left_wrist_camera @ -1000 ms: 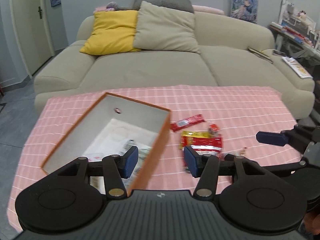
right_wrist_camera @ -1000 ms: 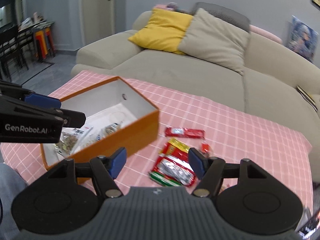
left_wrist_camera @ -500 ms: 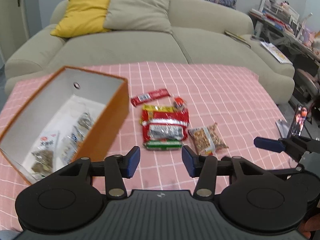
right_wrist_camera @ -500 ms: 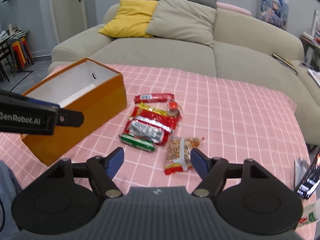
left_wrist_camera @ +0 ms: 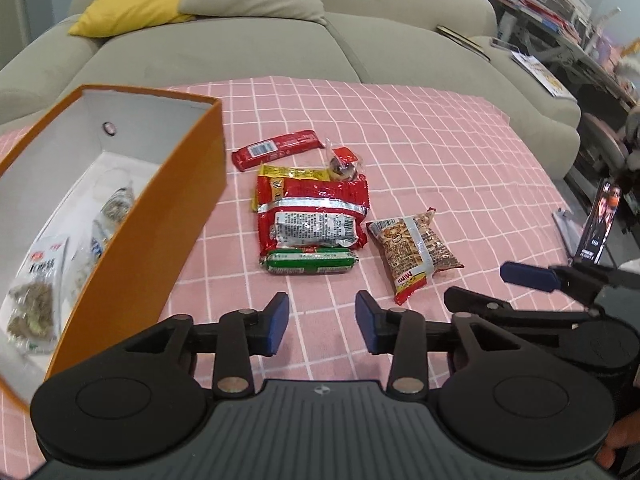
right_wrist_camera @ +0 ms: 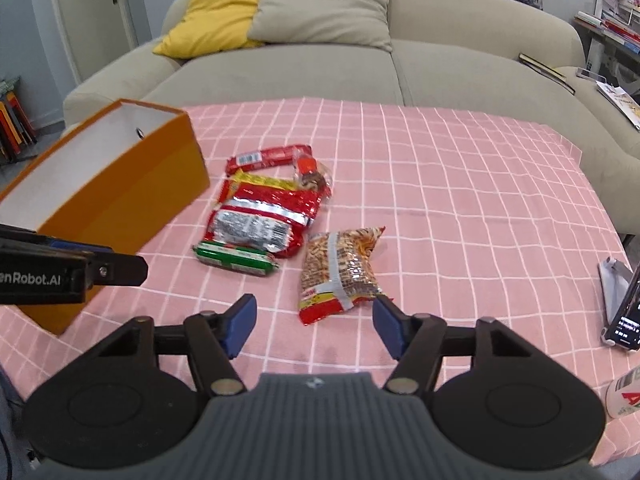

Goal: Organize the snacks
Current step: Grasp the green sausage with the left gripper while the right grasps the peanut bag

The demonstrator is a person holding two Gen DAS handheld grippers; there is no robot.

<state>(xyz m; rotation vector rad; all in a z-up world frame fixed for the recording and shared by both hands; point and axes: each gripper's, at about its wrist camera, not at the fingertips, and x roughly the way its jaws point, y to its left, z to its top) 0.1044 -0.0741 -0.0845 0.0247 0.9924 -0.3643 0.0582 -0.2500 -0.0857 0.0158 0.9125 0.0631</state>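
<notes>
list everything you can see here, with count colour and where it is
box: 1, orange outside, white inside, open, left on the tablecloth
packets in box: at least 2, clear and white, on the box floor
snack bar: 1, red, far end of the loose pile
small wrapped snack: 1, clear with red, beside the bar
large packet: 1, red and silver, pile centre, over a yellow packet
sausage stick: 1, green, near edge of the pile
peanut bag: 1, clear with red end, right of the pile
tablecloth: 1, pink checked
sofa: 1, beige, behind
cushions: 2, yellow and beige
phone: 1, on a stand, far right
left gripper: open, empty
right gripper: open, near the peanut bag
</notes>
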